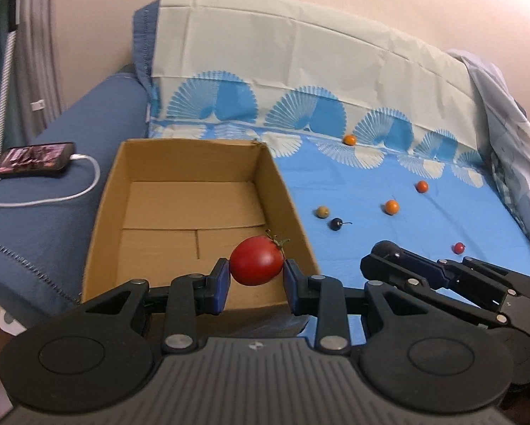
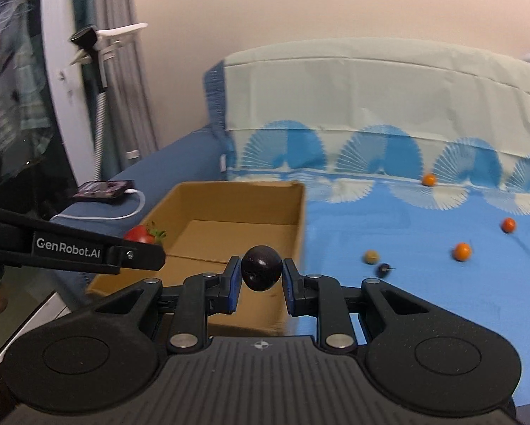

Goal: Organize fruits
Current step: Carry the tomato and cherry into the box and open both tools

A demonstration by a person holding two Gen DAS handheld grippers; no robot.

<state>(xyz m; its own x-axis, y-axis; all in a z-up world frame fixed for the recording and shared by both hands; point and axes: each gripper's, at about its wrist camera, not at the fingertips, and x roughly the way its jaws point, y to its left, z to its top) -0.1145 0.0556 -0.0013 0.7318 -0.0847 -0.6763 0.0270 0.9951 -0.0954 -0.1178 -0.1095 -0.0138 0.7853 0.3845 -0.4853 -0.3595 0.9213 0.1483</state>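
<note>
My left gripper (image 1: pixel 256 278) is shut on a red tomato (image 1: pixel 257 260) with a green stem, held above the near right corner of an empty cardboard box (image 1: pixel 194 163). My right gripper (image 2: pixel 261 279) is shut on a dark plum (image 2: pixel 261 267), held above the near edge of the same box (image 2: pixel 243 191). The right gripper also shows in the left wrist view (image 1: pixel 385 253), to the right of the box. The left gripper and its tomato (image 2: pixel 139 234) show in the right wrist view. Several small fruits lie on the blue sheet: orange ones (image 1: pixel 391 207) (image 1: pixel 421 186) (image 1: pixel 349 139), a green one (image 1: pixel 322 211), a dark one (image 1: pixel 335 224), a red one (image 1: pixel 458 247).
The box stands on a sofa covered by a blue patterned sheet (image 1: pixel 388 177). A phone (image 1: pixel 34 159) with a white cable lies on the blue armrest left of the box. A rumpled cloth (image 1: pixel 512 141) lies at the right edge. A lamp stand (image 2: pixel 100 106) stands at the far left.
</note>
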